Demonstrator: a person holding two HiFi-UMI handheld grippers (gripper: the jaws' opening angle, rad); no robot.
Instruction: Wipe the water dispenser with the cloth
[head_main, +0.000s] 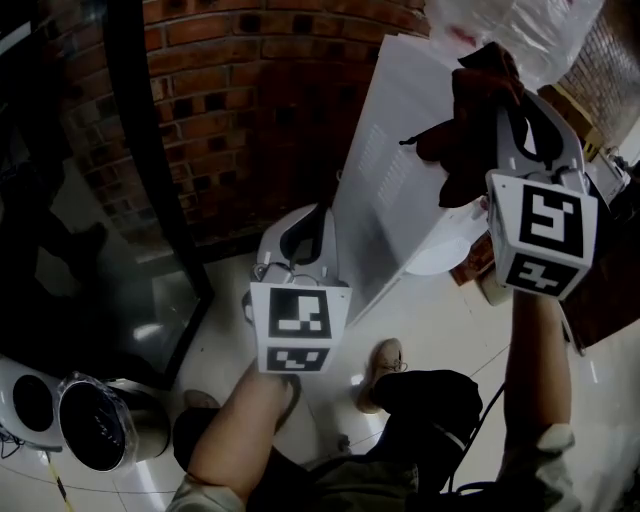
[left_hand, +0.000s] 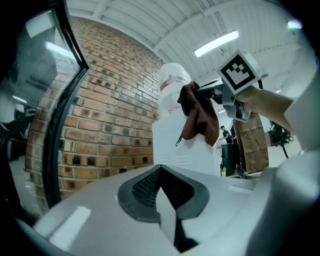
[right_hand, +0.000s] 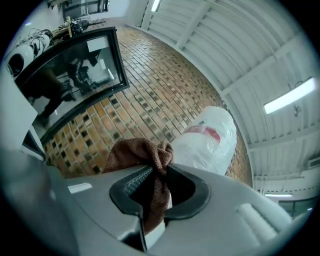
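Note:
The white water dispenser stands against a brick wall, its bottle wrapped in clear plastic. My right gripper is raised beside the dispenser's top, shut on a brown cloth that hangs from its jaws. In the right gripper view the cloth bunches between the jaws of the right gripper, with the bottle just beyond. My left gripper is lower, beside the dispenser's side panel, jaws together and empty. The left gripper faces the dispenser, the cloth and the right gripper.
A brick wall stands behind the dispenser, with a dark-framed glass panel to its left. A round fan-like appliance sits on the floor at lower left. A brown cardboard box stands right of the dispenser. My shoe is near the base.

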